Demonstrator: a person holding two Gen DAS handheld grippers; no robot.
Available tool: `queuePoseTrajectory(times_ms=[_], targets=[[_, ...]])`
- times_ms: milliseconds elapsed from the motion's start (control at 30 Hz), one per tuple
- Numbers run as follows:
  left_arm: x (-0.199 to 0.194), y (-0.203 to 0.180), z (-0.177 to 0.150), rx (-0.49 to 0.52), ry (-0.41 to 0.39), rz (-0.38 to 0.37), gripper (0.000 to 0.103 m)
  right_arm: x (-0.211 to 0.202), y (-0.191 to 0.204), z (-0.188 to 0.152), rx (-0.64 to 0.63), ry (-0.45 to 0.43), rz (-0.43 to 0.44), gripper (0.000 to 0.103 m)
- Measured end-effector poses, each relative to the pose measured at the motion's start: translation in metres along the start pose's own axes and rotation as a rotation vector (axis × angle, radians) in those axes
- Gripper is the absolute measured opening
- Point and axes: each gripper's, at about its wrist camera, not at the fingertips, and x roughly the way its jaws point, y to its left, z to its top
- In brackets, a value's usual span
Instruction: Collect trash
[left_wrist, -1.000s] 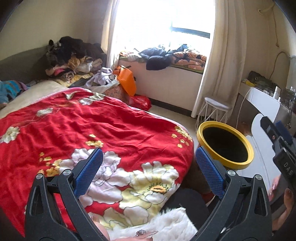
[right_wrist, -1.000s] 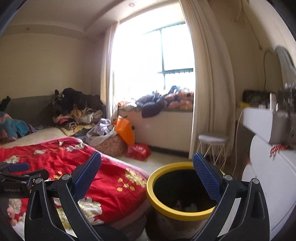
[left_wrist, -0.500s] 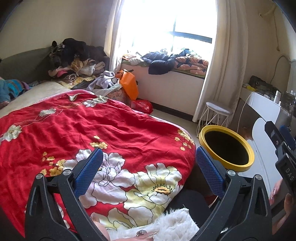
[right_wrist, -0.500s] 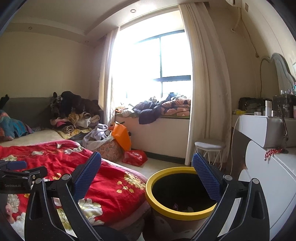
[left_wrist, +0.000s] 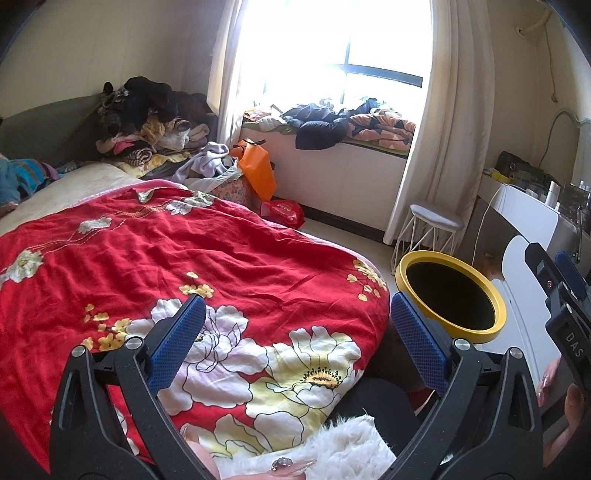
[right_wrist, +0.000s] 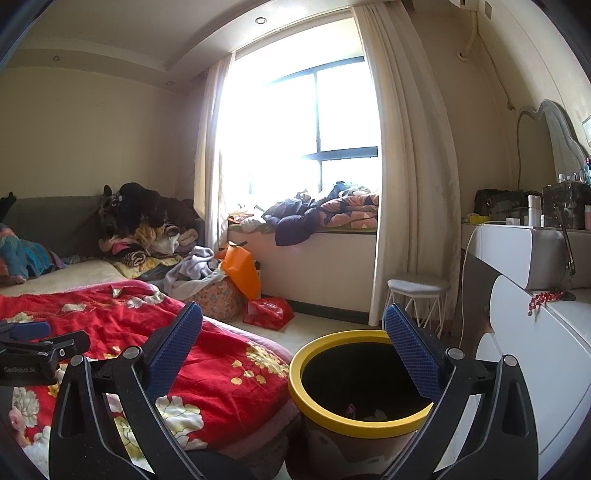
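A round bin with a yellow rim (right_wrist: 360, 387) stands on the floor between the bed and a white dresser; some trash lies at its bottom. It also shows in the left wrist view (left_wrist: 448, 291). My left gripper (left_wrist: 295, 332) is open and empty above the red floral quilt (left_wrist: 166, 258). My right gripper (right_wrist: 293, 345) is open and empty, held above the near side of the bin. The right gripper's body (left_wrist: 561, 302) shows at the right edge of the left wrist view, and the left gripper (right_wrist: 33, 350) at the left edge of the right wrist view.
A white dresser (right_wrist: 535, 332) stands right of the bin. A small white stool (right_wrist: 419, 295) sits by the curtain. An orange bag (right_wrist: 242, 275) and a red bag (right_wrist: 267, 312) lie on the floor near piled clothes (right_wrist: 147, 221). A white furry cloth (left_wrist: 332, 450) is below my left gripper.
Both grippers have tilted upward a little, so the bed and the bin sit lower in the views. Both stay open and empty.
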Motion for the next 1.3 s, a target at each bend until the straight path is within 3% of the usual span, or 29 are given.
queuePoseTrajectory(times_ms=[1300], targets=[[0.0004,-0.0003,-0.0014,0.002,0.011,0.002,0.092,0.0001,0.0035,-0.0015,0.009,0.003,-0.009,0.097]])
